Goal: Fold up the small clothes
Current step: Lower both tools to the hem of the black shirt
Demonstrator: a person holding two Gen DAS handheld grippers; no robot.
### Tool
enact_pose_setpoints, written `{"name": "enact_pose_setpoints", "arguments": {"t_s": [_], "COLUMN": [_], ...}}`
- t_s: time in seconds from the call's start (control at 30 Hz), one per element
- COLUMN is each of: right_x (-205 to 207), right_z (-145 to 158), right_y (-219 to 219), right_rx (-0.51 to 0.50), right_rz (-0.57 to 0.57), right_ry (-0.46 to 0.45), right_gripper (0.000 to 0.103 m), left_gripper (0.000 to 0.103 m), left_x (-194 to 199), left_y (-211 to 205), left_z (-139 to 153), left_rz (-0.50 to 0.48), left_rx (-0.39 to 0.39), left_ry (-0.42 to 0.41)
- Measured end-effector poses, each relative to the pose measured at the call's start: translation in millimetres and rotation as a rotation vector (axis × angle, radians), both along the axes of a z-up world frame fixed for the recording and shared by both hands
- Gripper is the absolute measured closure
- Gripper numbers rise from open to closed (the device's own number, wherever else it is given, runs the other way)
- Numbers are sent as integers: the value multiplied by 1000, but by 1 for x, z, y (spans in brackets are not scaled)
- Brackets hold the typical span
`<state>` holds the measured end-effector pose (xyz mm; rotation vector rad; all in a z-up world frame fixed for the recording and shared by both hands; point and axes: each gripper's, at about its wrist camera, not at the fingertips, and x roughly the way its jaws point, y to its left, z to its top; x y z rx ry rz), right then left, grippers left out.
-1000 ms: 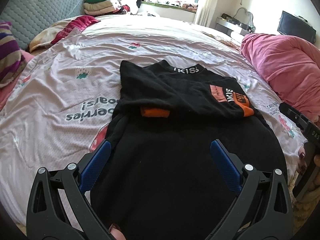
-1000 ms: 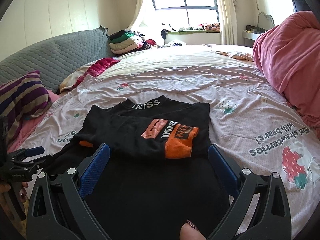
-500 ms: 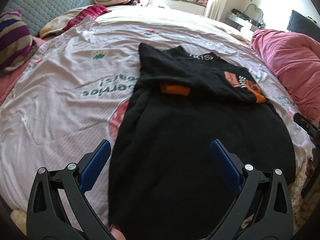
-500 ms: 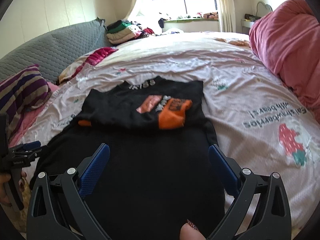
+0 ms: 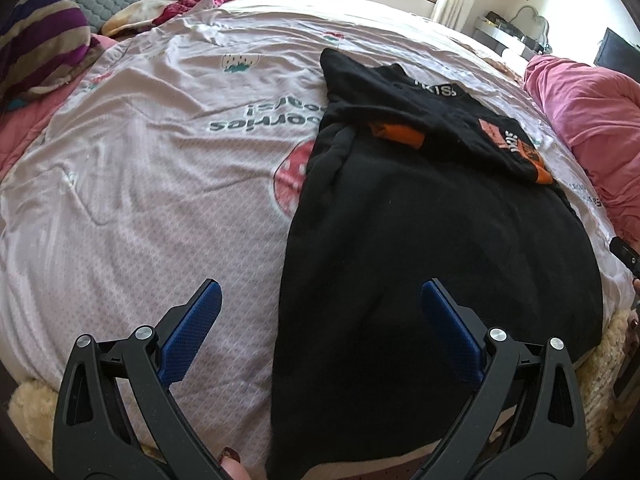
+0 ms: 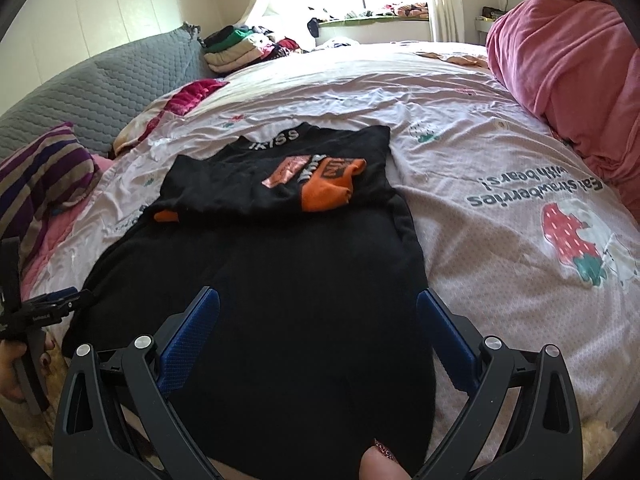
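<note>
Partly folded already: black garment spread flat on the pink bedsheet, collar end away, hem end nearest and hanging toward the bed edge. Both sleeves laid across the chest, orange cuff on top near the right side, a smaller orange bit peeking out at the left. Body of the garment lying long and unfolded (the bulk of the work, by the look of it). Judged remaining: bringing the hem up toward the collar, perhaps once more after that, then setting the bundle aside.

Left gripper spread wide, holding nothing, poised above the garment's left edge, one blue pad over the sheet and the other over black cloth. Right gripper likewise spread wide and empty, hovering over the lower body with the right-hand pad close to the garment's right edge. No contact with the cloth discernible in either view.

Readable writing: white letters on the collar band, apparently "IKISS". Lettering on the sleeve print in white and orange, too foreshortened to read with confidence. On the sheet, upside down from here, "Eat Strawberries with bears!" beside a strawberry print; same slogan partly covered by the garment in the left view. Small white lettering on the other tool's body at the left margin of the right view, too small to make out.
</note>
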<state>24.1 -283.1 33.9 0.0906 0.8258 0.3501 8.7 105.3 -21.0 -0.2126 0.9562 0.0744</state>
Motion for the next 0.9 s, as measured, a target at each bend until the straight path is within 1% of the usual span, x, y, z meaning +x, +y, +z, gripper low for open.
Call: {"name": "enact_pose_setpoints", "arguments": {"t_s": [0.37,0.67,0.87,0.9], "right_x": [-15,-26,-33,-34], "right_z": [-17,-29,-33,-33], "right_y": [-16,-17,-20,-20], "right_rx": [-32,-81,-86,-89], "right_rz": [-17,-2,5,7], "right_ry": [99,158,175,176], "right_gripper": [5,5,5,5], "left_gripper": [10,10,10,11], "left_x": [-14,-27,-39,-42], "left_y": [-3,3,7,8], "left_z": [-13,-14,-14,-14], "left_rz": [-27,-32,-33,-33], "left_rx": [24,-17,-68,-77], "left_ry": [41,40,29,28]}}
